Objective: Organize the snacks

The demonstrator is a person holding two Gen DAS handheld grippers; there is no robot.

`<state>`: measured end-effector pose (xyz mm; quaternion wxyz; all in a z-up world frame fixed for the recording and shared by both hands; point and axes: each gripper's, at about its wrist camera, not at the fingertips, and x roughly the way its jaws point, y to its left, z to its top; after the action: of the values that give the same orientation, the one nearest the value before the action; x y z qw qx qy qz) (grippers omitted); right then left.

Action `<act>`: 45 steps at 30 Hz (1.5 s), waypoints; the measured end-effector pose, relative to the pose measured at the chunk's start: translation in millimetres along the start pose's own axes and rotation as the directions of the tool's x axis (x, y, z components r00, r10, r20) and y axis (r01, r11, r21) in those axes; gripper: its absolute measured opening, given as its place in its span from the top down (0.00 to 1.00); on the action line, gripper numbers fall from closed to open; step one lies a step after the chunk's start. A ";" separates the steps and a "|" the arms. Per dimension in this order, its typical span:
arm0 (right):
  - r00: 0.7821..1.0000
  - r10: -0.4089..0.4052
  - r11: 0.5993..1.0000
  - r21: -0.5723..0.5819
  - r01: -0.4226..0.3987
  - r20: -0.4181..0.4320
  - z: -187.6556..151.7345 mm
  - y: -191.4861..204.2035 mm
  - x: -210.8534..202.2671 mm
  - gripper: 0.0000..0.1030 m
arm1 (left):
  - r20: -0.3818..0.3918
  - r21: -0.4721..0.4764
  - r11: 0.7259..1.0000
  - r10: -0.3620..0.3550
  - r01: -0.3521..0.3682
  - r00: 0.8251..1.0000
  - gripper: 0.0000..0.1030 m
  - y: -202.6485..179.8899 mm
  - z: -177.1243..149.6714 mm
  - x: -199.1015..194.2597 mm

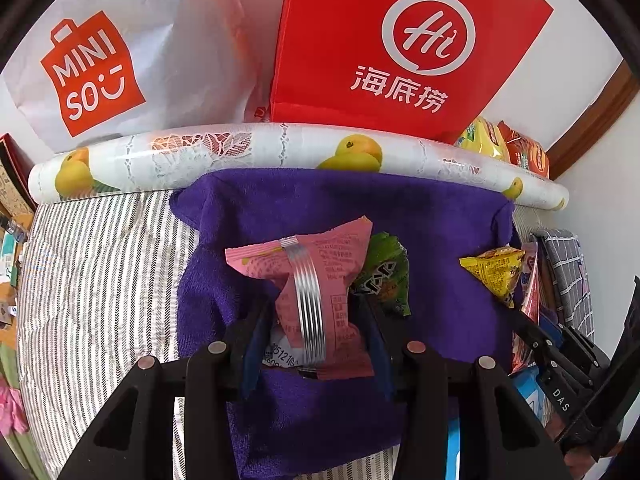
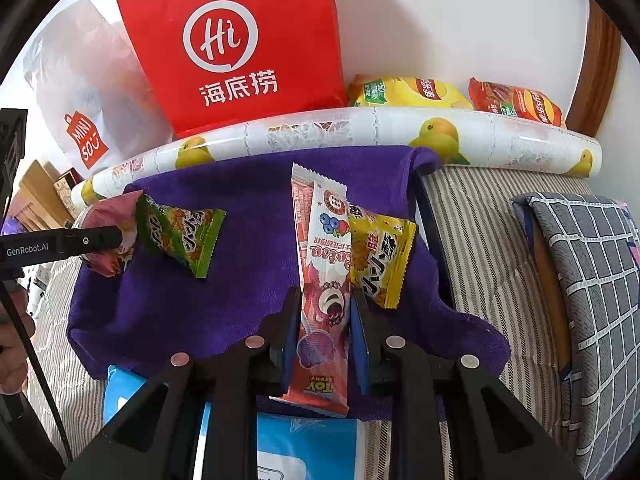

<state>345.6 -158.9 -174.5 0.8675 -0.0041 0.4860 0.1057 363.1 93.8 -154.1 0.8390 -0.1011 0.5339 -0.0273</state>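
My left gripper (image 1: 316, 312) is shut on a pink snack packet (image 1: 328, 264) with a silver seam, lifted over the purple towel (image 1: 440, 220). A green packet (image 1: 386, 272) lies just behind it on the right. My right gripper (image 2: 324, 308) is shut on a long pink stick packet (image 2: 320, 240) with a bear print. A yellow packet (image 2: 380, 256) lies against its right side. In the right wrist view the green packet (image 2: 180, 236) sits at the left, next to the left gripper (image 2: 114, 238) and its pink packet (image 2: 112, 212).
A red paper bag (image 2: 240, 40) and a white shop bag (image 1: 100, 68) stand at the back behind a mango-print roll (image 2: 360, 132). Yellow (image 2: 408, 92) and red (image 2: 516, 104) chip bags lie back right. A grey checked cushion (image 2: 592, 264) is right, a blue pack (image 2: 312, 448) near.
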 end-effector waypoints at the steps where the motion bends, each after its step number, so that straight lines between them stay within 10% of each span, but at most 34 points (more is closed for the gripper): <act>1: 1.000 0.000 1.000 0.000 0.000 0.000 -0.3 0.1 -0.1 0.76 | -0.001 0.001 1.000 0.001 -0.001 1.000 0.58 -0.5 0.0 0.5; 45: 0.999 0.025 0.999 -0.020 -0.024 0.039 -0.6 7.5 -27.2 0.52 | 0.002 0.021 0.999 -0.047 0.047 0.999 0.44 -7.2 1.9 -9.0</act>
<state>329.9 -156.5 -151.1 0.8755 -0.0047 0.4678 0.1214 361.3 88.4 -143.8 0.8398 -0.1049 0.5301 -0.0526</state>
